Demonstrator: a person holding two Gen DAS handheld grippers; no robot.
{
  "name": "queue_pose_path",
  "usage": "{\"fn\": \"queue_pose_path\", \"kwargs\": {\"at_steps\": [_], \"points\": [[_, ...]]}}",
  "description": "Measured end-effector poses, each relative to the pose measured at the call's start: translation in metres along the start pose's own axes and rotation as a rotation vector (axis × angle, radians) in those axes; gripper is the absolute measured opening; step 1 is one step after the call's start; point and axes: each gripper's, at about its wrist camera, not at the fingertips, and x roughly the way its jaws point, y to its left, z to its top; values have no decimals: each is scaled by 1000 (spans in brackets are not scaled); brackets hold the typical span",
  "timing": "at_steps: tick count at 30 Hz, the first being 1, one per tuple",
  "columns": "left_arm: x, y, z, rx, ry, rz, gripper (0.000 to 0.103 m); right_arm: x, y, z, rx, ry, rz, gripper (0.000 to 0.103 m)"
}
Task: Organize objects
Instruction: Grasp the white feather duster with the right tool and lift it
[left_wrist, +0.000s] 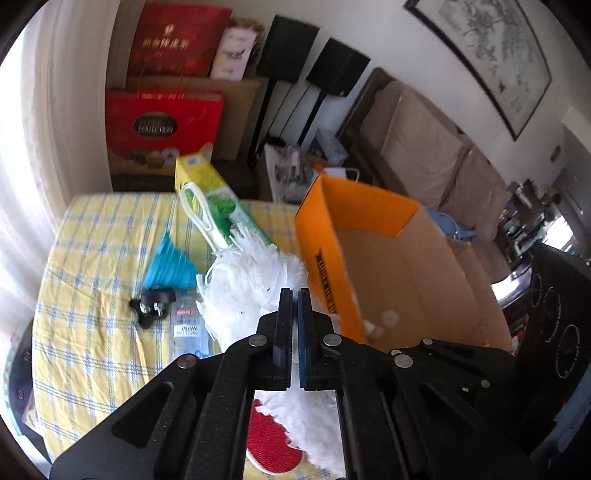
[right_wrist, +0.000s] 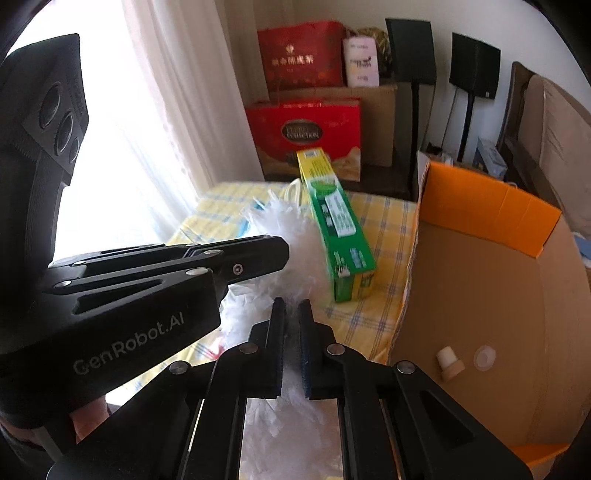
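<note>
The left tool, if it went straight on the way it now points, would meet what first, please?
Most likely the white duster, whose fluffy head lies just beyond the shut tips of the left tool. The orange box stands close to the right of that line; depth is hard to judge.

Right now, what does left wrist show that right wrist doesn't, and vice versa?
Left wrist only: the blue funnel, black plug, clear packet labelled water and red round pad on the checked tablecloth, plus the sofa and framed picture.

Right wrist only: the left gripper from the side, and the window curtain.

Both: the white duster, each gripper shut on its fluff (left gripper, right gripper); the green-and-yellow box; the orange cardboard box.
</note>
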Motion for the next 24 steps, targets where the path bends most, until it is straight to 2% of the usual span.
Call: {"fn": "queue_pose_path", "kwargs": {"at_steps": [11,18,24], "points": [[-30,-39,25,46,-74,-31,2,-56,-5,15,13,-101,-18,6],[-28,-72,34,80,-87,-67,2,-81,-29,18,41,-131,-80,6],[-12,-112,40,120,-75,-96,2,-99,-60,13,71,-143,-151,6]]}}
